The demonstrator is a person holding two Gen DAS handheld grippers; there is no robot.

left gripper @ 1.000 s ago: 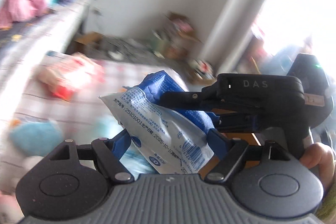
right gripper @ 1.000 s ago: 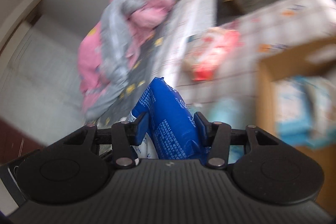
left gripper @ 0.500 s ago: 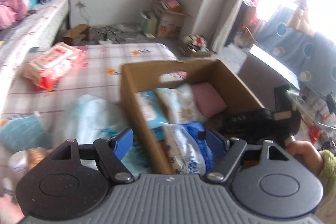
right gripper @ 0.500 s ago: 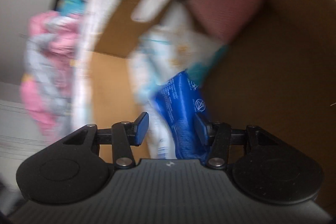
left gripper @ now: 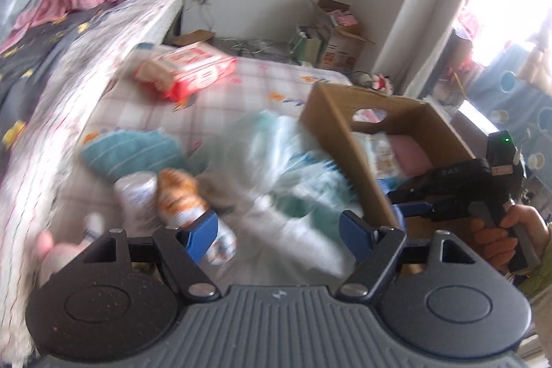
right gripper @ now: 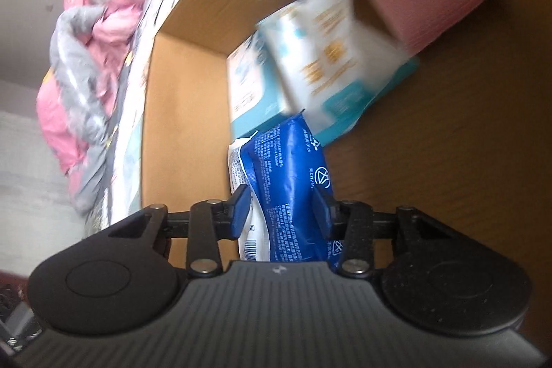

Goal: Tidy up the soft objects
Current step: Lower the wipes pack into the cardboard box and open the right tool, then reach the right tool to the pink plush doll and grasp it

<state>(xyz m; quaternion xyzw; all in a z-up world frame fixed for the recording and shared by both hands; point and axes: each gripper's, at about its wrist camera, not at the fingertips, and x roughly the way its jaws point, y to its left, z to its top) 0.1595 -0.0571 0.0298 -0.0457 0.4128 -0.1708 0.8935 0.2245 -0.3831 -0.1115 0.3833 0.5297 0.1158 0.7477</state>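
On my left wrist view, the left gripper (left gripper: 278,227) hangs wide open over blurred soft packs on the checked mattress (left gripper: 241,85), nothing between its fingers. On my right view, the right gripper (right gripper: 281,206) has just been closing and clamps the blue wipes pack (right gripper: 293,181) inside the cardboard box (right gripper: 448,143).

The left gripper (left gripper: 279,226) points downward, its blue jaws spread wide with nothing between them; the right gripper (right gripper: 281,207), jaws just closing, seemingly presses a packet; a hand (left gripper: 500,235) grasps its handle.
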